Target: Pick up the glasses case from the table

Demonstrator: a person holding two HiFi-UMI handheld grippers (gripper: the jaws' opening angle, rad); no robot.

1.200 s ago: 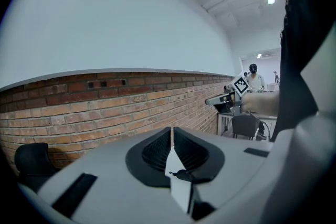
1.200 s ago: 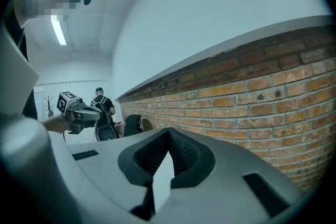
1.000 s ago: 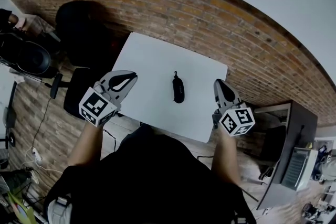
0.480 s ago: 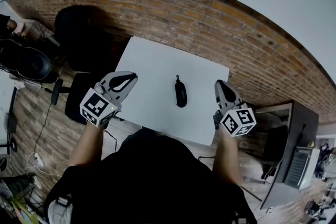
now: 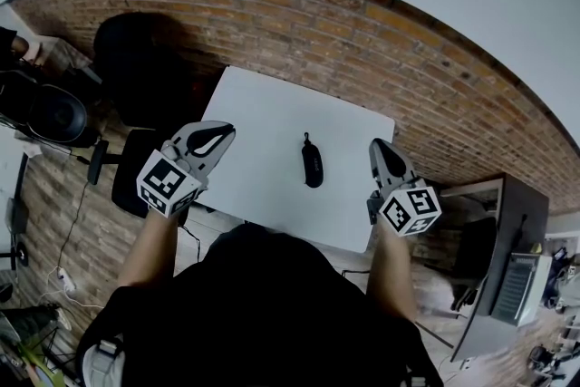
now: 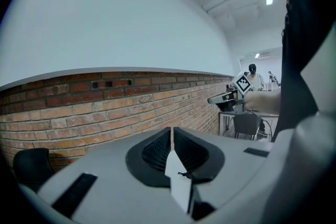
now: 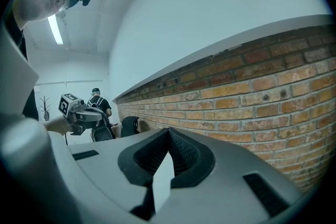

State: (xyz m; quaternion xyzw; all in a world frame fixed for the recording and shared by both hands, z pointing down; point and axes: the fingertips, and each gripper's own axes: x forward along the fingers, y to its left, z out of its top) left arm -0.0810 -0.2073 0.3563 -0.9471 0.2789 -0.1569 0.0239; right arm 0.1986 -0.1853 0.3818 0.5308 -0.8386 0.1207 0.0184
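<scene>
Left gripper (image 5: pixel 220 135) and right gripper (image 5: pixel 381 150) flank the glasses case (image 5: pixel 312 166) on the counter (image 5: pixel 263 104), jaws closed, empty; approaching unopened could shove it away

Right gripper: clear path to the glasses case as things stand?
Probably yes: the glasses case lies alone on the table, only bare tabletop between it and the right gripper. Its jaws are shut, so they need opening first.
</scene>
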